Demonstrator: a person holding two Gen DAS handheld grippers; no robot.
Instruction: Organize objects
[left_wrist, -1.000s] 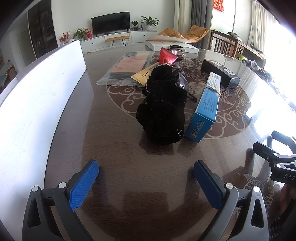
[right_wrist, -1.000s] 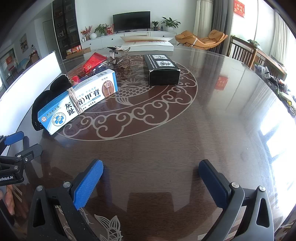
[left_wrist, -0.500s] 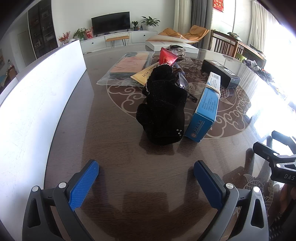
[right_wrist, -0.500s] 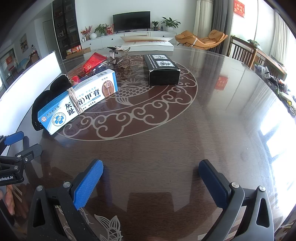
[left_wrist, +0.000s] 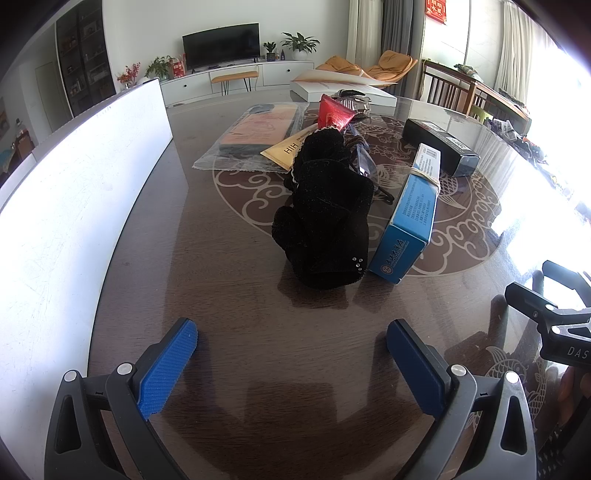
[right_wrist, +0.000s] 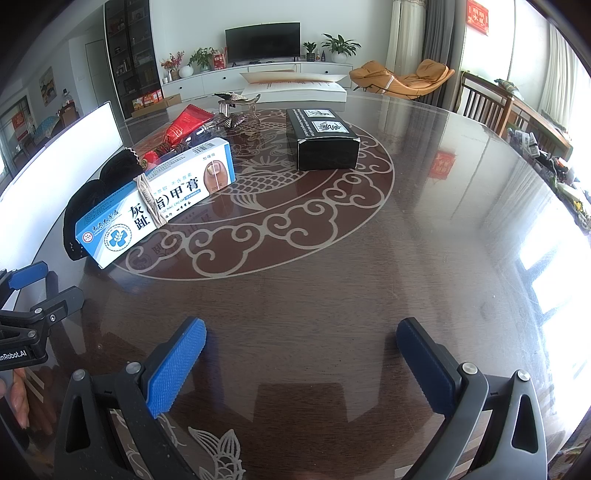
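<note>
Table — glove beyond parted jaws

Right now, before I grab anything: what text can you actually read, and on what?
"灰趾(指)甲膏": blue and white box.
"HIH": yellow packet.
"DAS", cut off: right gripper body.
"nRobot.AI", cut off: left gripper body.
Black box labels, the blue box's small print and the red wall hanging: too small to read.

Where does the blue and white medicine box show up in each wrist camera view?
Left wrist view: the blue and white medicine box lies right of centre, end-on, beside the black fabric bundle.
Right wrist view: the box sits at left, its long printed face showing, the bundle behind it.
Shared landmark: the black box farther back.
</note>
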